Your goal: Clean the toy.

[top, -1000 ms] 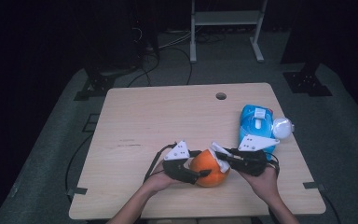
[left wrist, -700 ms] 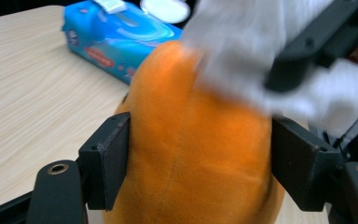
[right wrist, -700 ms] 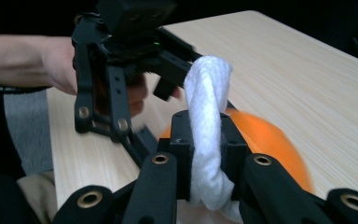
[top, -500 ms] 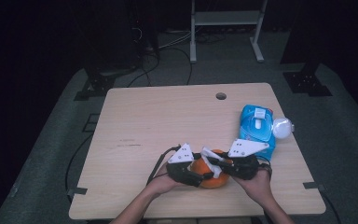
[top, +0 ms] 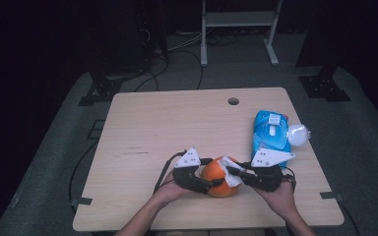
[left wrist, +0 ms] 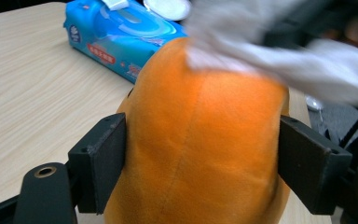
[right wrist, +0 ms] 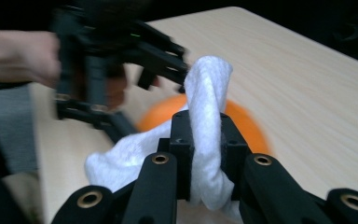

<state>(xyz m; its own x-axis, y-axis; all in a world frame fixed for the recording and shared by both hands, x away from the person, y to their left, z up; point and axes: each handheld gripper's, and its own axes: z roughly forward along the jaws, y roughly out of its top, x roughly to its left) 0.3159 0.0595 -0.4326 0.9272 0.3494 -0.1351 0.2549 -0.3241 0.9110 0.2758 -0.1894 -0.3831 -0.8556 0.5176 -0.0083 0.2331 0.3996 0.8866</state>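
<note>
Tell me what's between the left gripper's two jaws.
The orange plush toy sits between the left gripper's jaws, seen plainly in the left gripper view; the jaws have just been opening.

the white wipe (left wrist: 279, 51) is just a blurry smear across the top of the left gripper view, and its far end runs off the right edge. the orange plush toy (left wrist: 200, 149) is cut off at the bottom there. in the right gripper view the left gripper (right wrist: 121, 70) is motion-blurred and the wipe covers most of the toy.
</note>
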